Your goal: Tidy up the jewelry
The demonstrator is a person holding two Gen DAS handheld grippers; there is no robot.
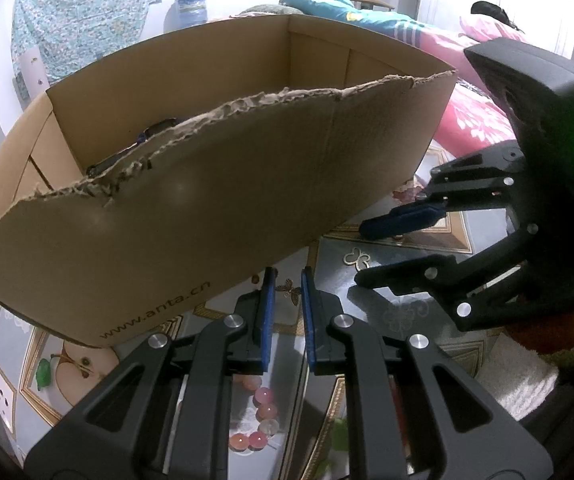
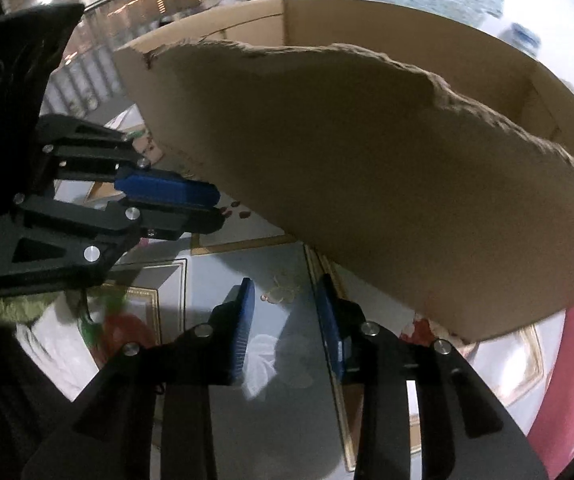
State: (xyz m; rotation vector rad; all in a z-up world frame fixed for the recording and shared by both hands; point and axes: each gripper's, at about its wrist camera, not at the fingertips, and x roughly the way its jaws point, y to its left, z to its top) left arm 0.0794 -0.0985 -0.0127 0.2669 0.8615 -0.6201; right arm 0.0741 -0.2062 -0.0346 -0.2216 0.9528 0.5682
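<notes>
A brown cardboard box (image 1: 247, 200) with a torn front rim stands on a patterned tablecloth (image 1: 371, 320). It also fills the right wrist view, as the box (image 2: 367, 160). Dark items (image 1: 159, 128) lie inside it, mostly hidden by the rim. A string of pink beads (image 1: 265, 416) lies on the cloth under my left gripper (image 1: 287, 280), whose blue pads stand a narrow slit apart with nothing between them. The left gripper (image 2: 219, 206) looks shut from the side. My right gripper (image 2: 287, 284) is open and empty over the cloth; from the left it shows as the right gripper (image 1: 371, 254) near the box's corner.
Pink and teal bedding (image 1: 467, 40) lies behind the box, beside a water bottle (image 1: 191, 4) and a hanging patterned cloth (image 1: 87, 12). A white fluffy towel (image 1: 527, 380) sits at the right. Butterfly shapes (image 1: 357, 258) mark the cloth; I cannot tell print from object.
</notes>
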